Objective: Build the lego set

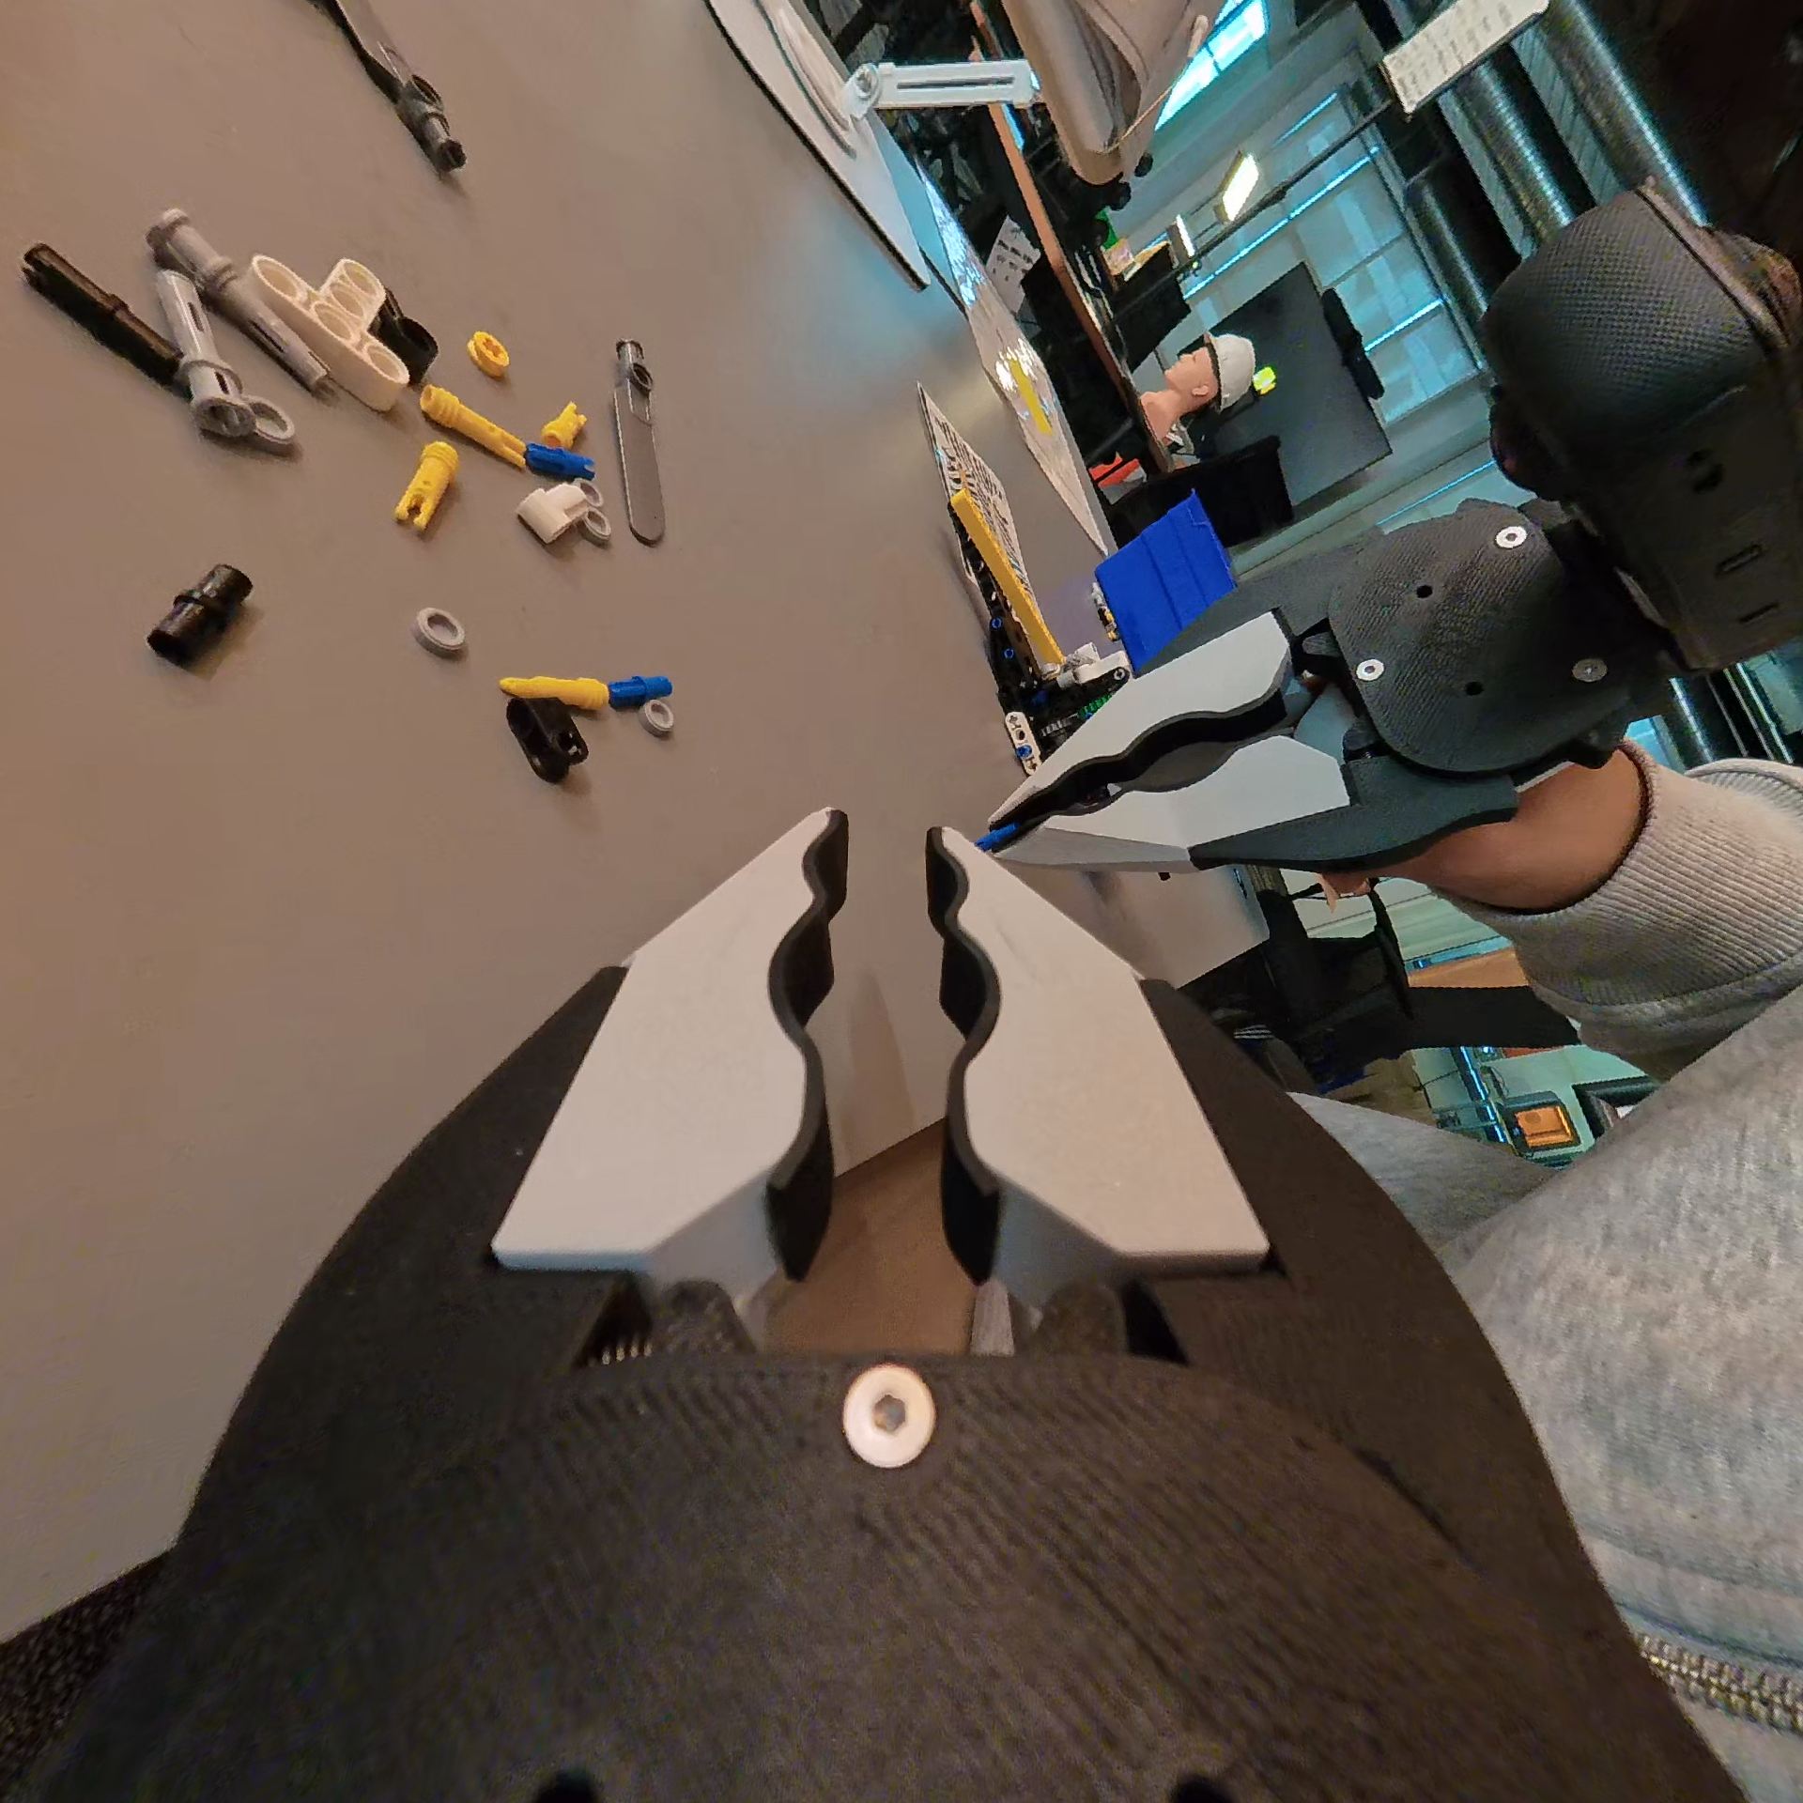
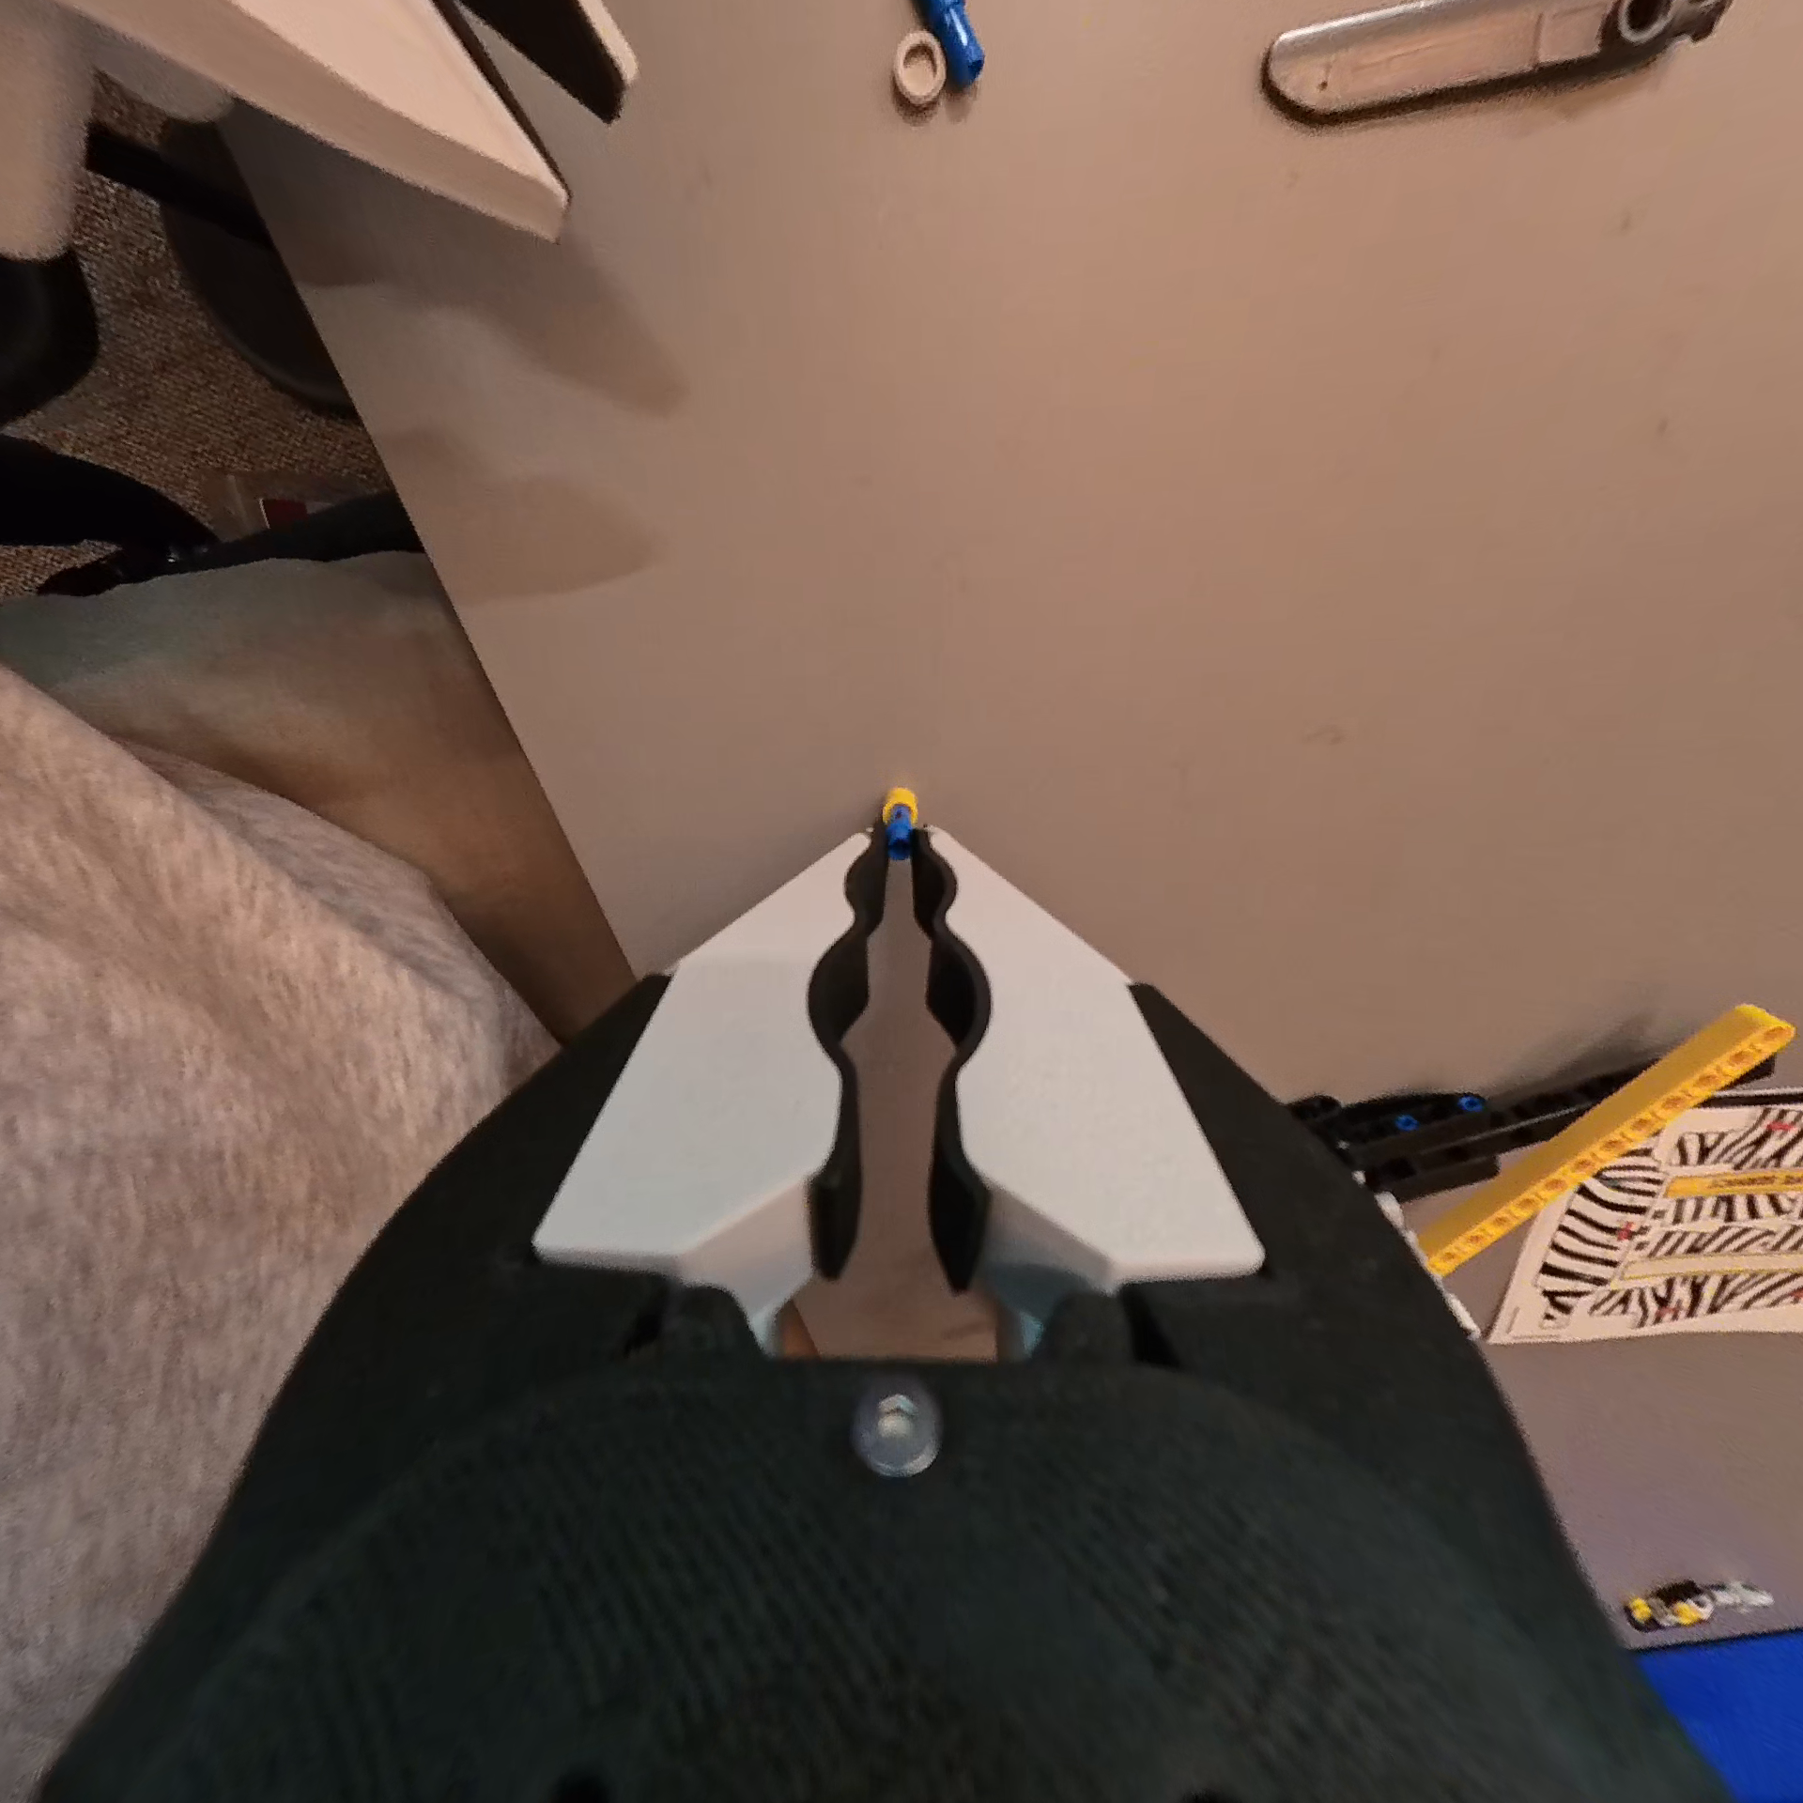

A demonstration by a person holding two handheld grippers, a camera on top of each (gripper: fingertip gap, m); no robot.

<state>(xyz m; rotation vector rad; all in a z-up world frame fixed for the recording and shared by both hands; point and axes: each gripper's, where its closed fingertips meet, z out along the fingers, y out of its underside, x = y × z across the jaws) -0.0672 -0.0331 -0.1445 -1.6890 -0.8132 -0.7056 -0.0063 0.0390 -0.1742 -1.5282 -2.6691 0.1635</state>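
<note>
My right gripper is shut on a small blue pin with a yellow piece on its far end, held just above the grey table. In the left wrist view the right gripper hovers just right of my left gripper, with the blue pin poking out of its tip. My left gripper is open and empty. Loose yellow, blue, grey, white and black lego parts lie on the table to the far left. The partly built black and yellow model stands beyond the right gripper.
A long yellow beam on black beams lies at the right beside a striped sticker sheet. A grey flat lever piece, a blue pin and a grey ring lie farther off. The table edge runs down the left; a blue bin is behind. About 10 centimeters separates my left fingertips from my right. From my right tips it is roughly 20 centimeters to the long yellow beam; from my left, 25 centimeters.
</note>
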